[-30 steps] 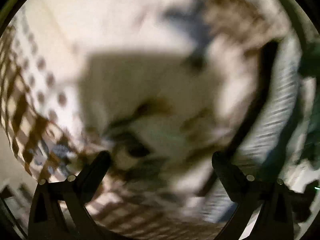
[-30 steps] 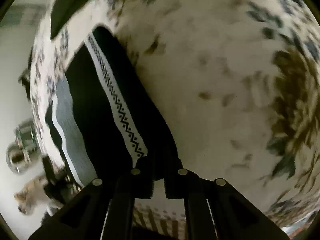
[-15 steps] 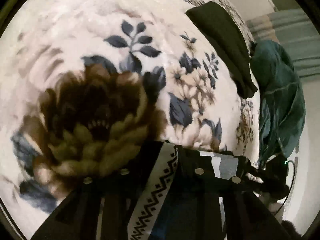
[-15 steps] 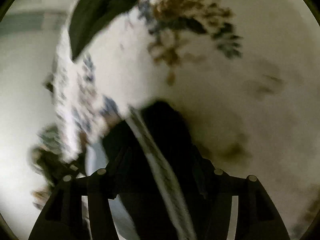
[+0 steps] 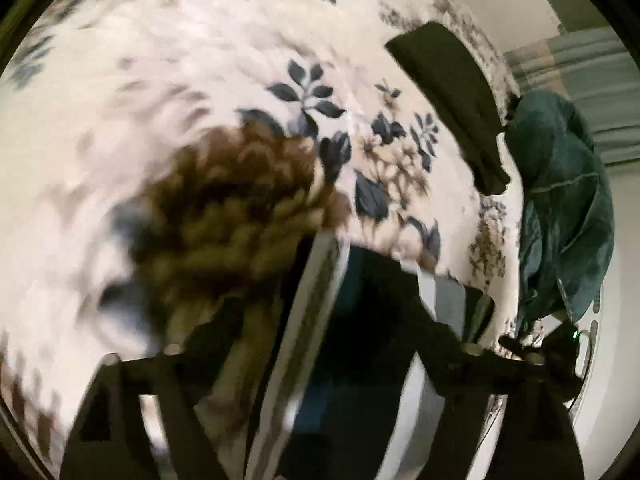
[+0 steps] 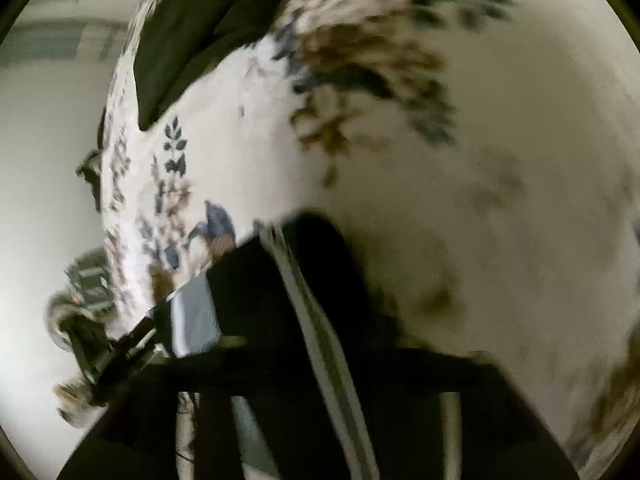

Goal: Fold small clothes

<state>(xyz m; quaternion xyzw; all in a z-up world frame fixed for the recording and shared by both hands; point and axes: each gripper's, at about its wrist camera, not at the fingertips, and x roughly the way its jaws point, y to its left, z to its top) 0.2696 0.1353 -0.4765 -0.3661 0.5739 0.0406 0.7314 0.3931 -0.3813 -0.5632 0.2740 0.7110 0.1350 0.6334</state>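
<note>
Since half a second ago both grippers have been spread wider: the fingers, then close together over the dark garment, are now seen well apart in each view. Heavy motion blur is present in both views.

Nearest the left wrist camera, the left gripper (image 5: 320,344) is seen released, its fingers on either side of the dark garment (image 5: 360,340), which lies on the bed below it. A pale patterned band (image 5: 308,320) runs along the cloth between the fingers, and a grey stripe (image 5: 448,300) is seen at its right edge. In the right wrist view, the right gripper (image 6: 336,352) is likewise released over the same dark garment (image 6: 256,292), with the pale patterned band (image 6: 320,340) passing between its fingers and a grey stripe (image 6: 196,316) to the left. Whether the cloth is touched by either gripper cannot be told through the blur.

The garment is carried by a floral blanket (image 5: 200,80), cream with a large brown flower (image 5: 232,200) just beyond the cloth. Farther off, a folded dark-green cloth (image 5: 452,100) is laid near the bed's far edge, well apart from the garment. Beyond the edge, a teal fabric bundle (image 5: 568,200) is seen.
</note>
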